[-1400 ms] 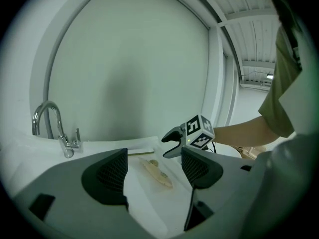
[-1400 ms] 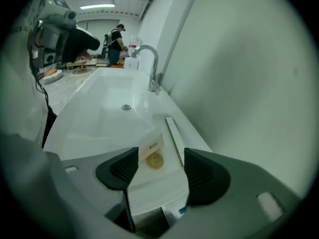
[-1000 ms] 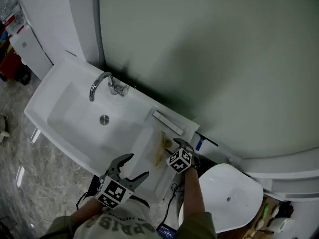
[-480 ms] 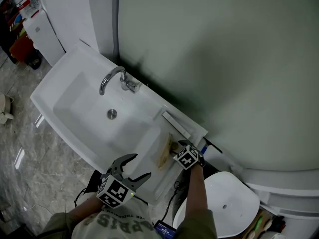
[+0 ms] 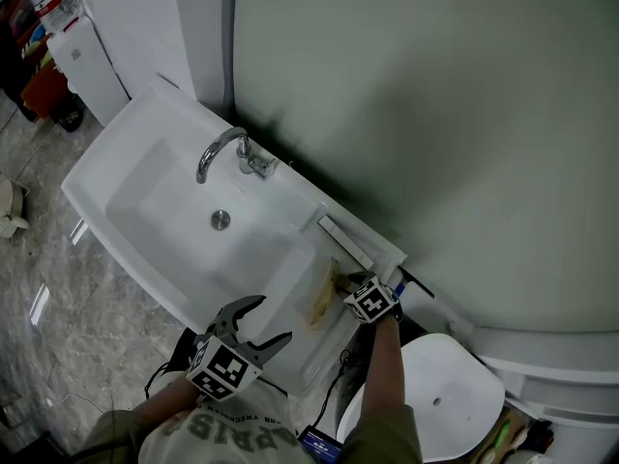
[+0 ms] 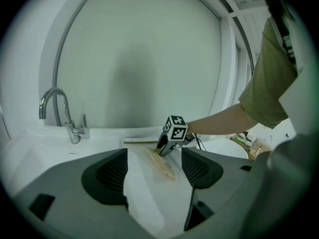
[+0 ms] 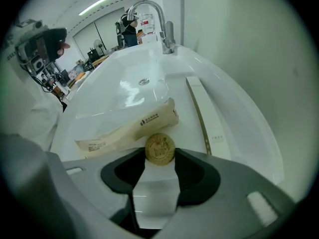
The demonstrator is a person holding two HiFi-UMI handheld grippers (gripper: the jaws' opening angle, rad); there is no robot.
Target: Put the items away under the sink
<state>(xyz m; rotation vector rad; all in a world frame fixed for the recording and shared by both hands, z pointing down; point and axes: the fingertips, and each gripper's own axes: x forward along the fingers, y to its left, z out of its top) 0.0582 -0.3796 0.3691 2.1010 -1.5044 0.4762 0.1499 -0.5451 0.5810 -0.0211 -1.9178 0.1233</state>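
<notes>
Sink ledge (image 7: 239,118): tan packet (image 7: 127,128), stamped disc (image 7: 160,149), print unreadable

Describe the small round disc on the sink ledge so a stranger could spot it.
Find the white sink with the chrome tap, then its flat side ledge. Beside the tan paper packet and long white box sits a small tan disc, the only round thing.
</notes>
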